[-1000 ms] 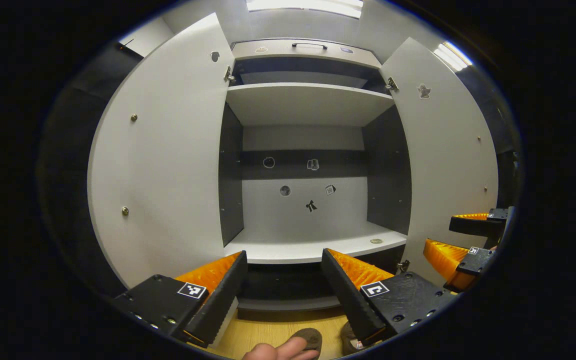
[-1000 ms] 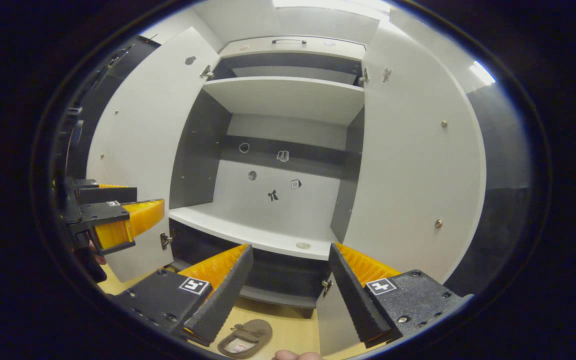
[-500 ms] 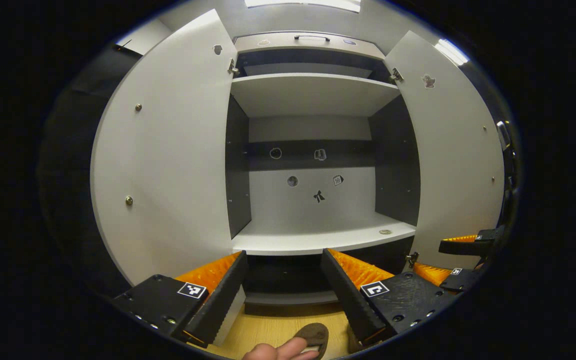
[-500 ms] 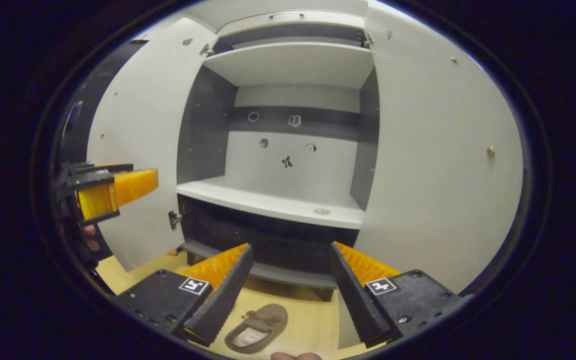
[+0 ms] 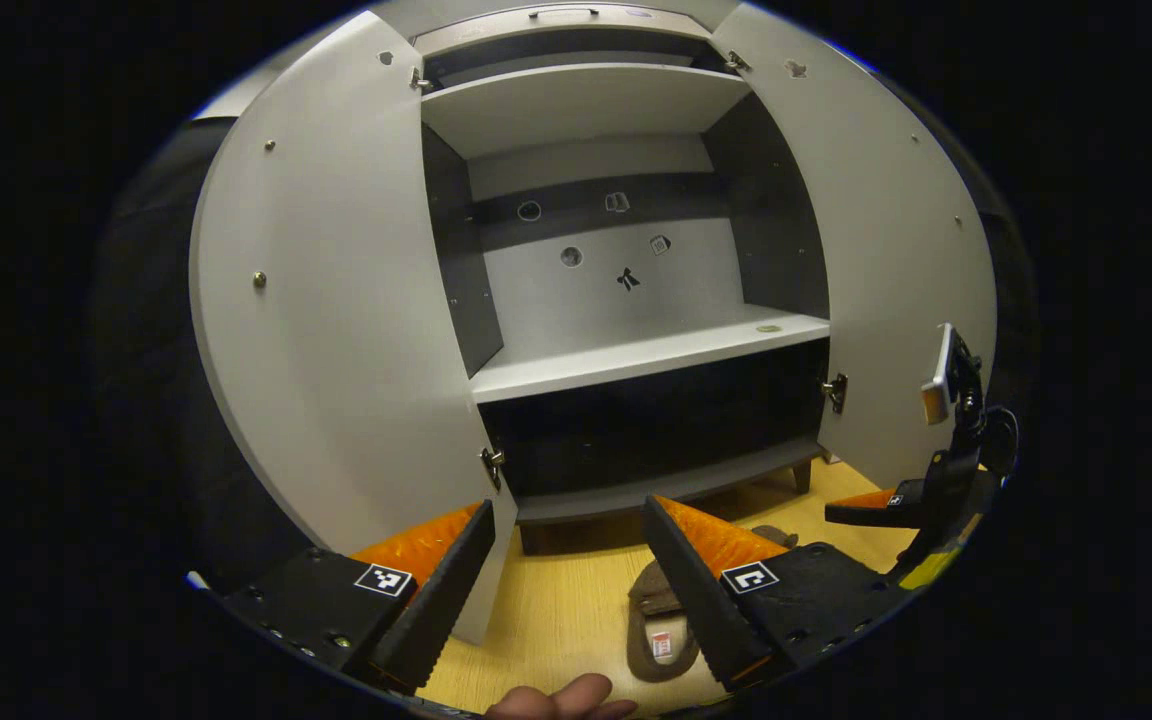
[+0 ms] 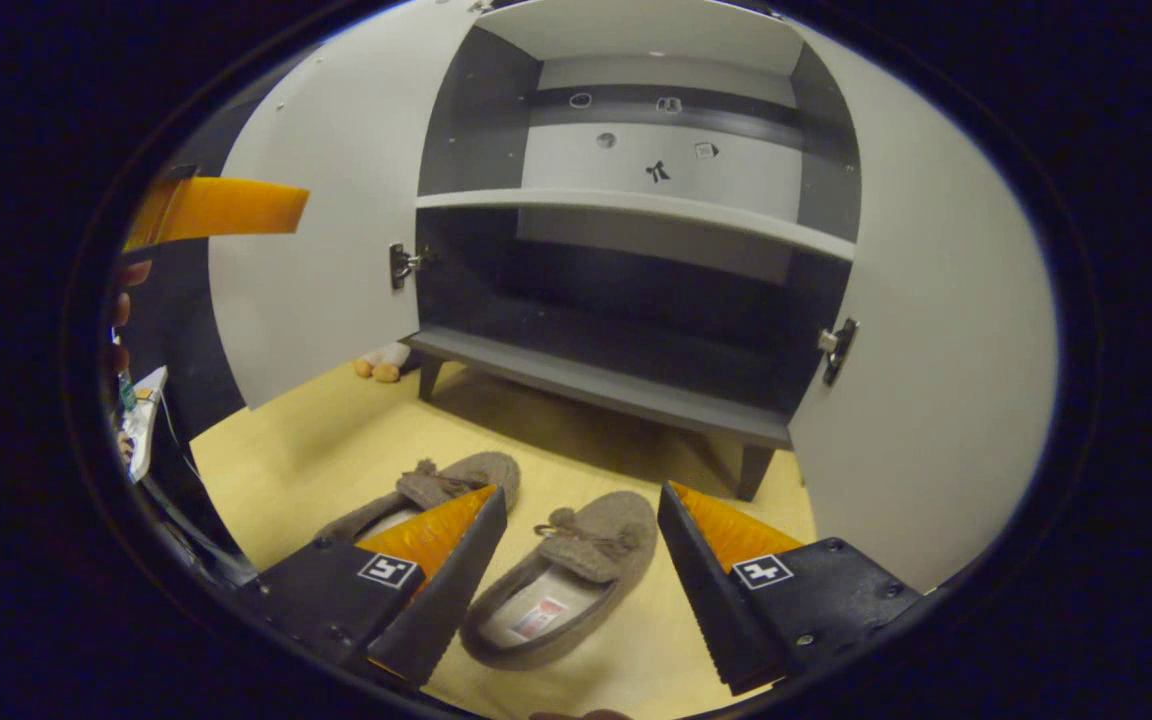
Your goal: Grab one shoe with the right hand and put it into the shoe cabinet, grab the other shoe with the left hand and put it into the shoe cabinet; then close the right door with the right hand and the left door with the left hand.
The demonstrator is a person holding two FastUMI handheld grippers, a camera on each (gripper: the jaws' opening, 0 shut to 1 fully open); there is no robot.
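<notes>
Two brown slippers lie on the yellow floor in front of the open shoe cabinet point(image 6: 596, 385). In the right gripper view, one slipper point(image 6: 566, 580) lies just beyond and between the fingers of my open right gripper point(image 6: 581, 492), untouched. The other slipper point(image 6: 436, 490) lies to its left, partly hidden behind one finger. My left gripper point(image 5: 566, 510) is open and empty above the floor, with a slipper point(image 5: 651, 640) low down by its right finger. The left door point(image 5: 336, 300) and right door point(image 5: 896, 250) both stand wide open. The right gripper point(image 5: 876, 510) shows at the far right, low.
The cabinet has a pale middle shelf point(image 5: 636, 355) and a dark bottom shelf on short legs. A small toy point(image 6: 381, 362) lies on the floor by the cabinet's left leg. A finger of the left gripper point(image 6: 216, 208) shows at upper left. A thumb point(image 5: 556, 700) shows at the bottom edge.
Both grippers have tipped downward. The right one has dropped low toward the floor, so both slippers now lie close before its fingers. Both stay open.
</notes>
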